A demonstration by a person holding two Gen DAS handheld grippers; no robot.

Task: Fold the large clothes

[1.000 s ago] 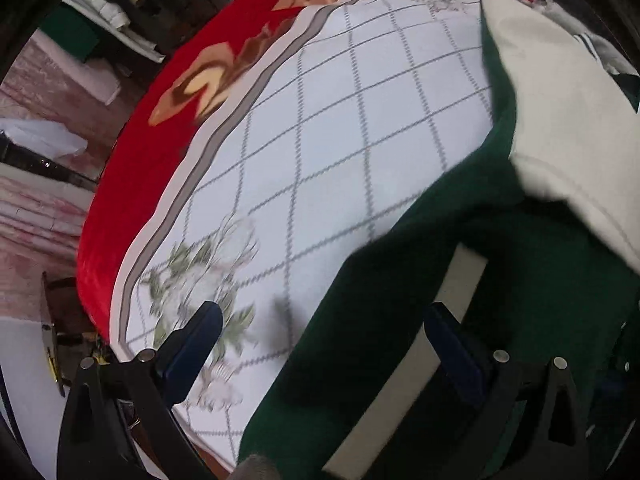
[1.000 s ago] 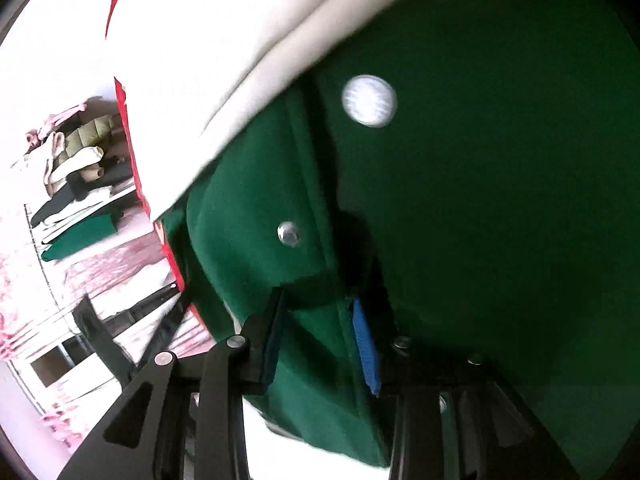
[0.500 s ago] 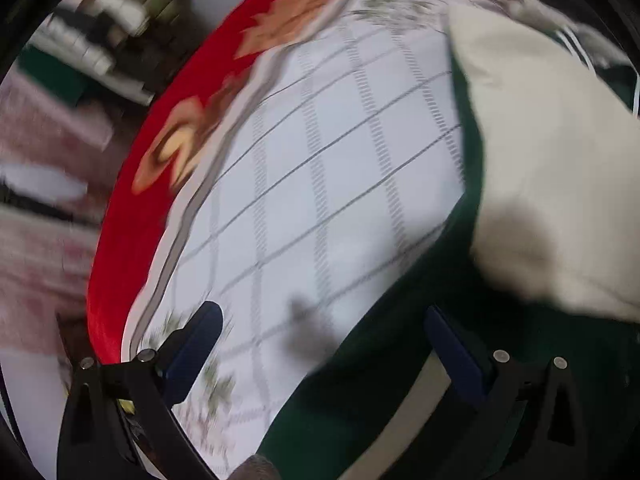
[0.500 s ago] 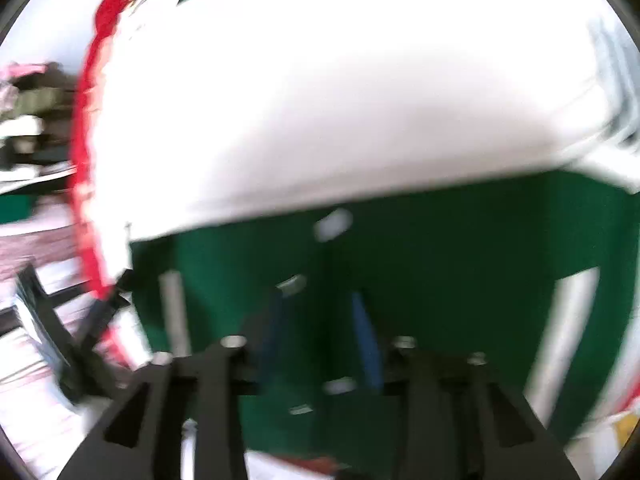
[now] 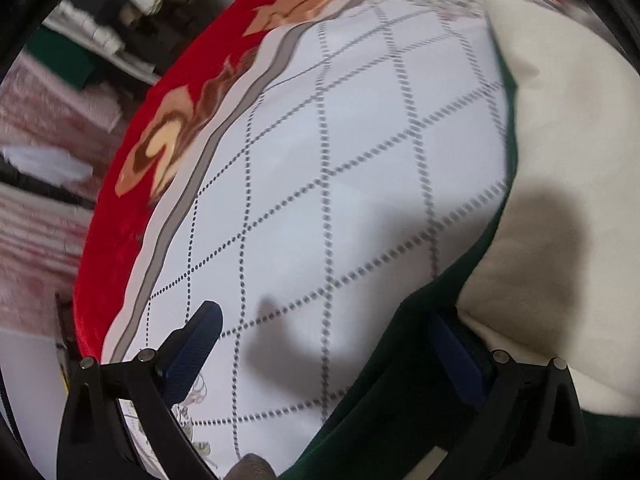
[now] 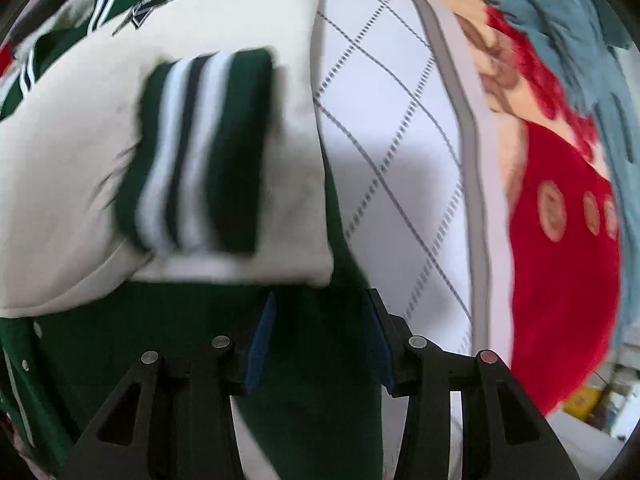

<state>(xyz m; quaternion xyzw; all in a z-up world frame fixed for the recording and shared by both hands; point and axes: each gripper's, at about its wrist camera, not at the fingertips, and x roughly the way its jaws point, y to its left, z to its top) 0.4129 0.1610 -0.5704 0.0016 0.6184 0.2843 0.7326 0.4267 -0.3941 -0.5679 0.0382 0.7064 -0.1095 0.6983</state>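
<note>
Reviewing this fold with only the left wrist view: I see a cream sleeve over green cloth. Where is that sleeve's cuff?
Observer: The striped cuff lies across the cream sleeve, on top of the jacket.
Operator: And the right tool?
Observer: The right tool has just been opening its jaws; the green jacket body shows in the gap, and the pads are not pressing on it.
Operator: Anything else on the blanket?
Observer: A blue-grey cloth lies over the red blanket edge.
</note>
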